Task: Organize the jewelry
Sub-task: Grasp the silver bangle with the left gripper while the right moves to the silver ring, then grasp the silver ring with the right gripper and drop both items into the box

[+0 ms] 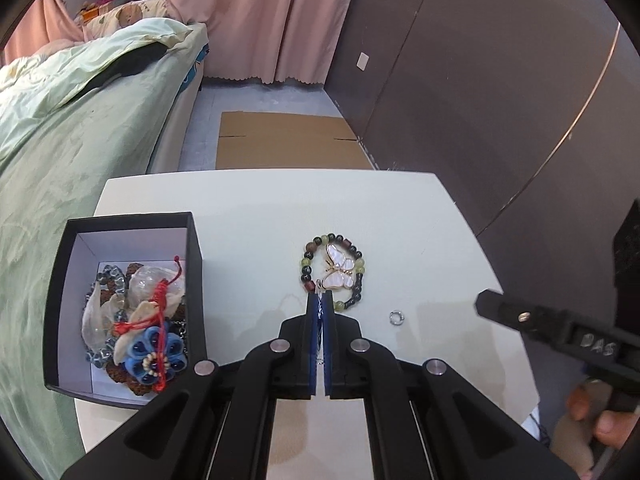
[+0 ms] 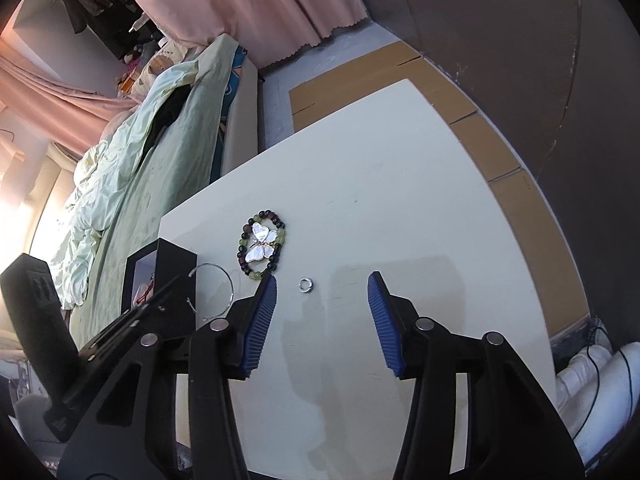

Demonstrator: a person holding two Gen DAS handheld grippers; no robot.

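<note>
My left gripper (image 1: 320, 300) is shut on a thin silver bangle (image 2: 218, 292), which shows as a wire loop in the right wrist view and as a sliver between the pads in the left wrist view. A beaded bracelet (image 1: 316, 246) with a white butterfly brooch (image 1: 339, 270) inside it lies just beyond the left fingertips. A small silver ring (image 1: 396, 317) lies to their right. A black jewelry box (image 1: 196, 240) holding several pieces stands at the left. My right gripper (image 2: 322, 290) is open and empty, hovering near the ring (image 2: 307, 284).
The white table (image 1: 260, 200) has its far edge toward cardboard (image 1: 288, 144) on the floor. A bed with a green quilt (image 1: 60, 140) lies to the left. A dark wall (image 1: 480, 80) is on the right.
</note>
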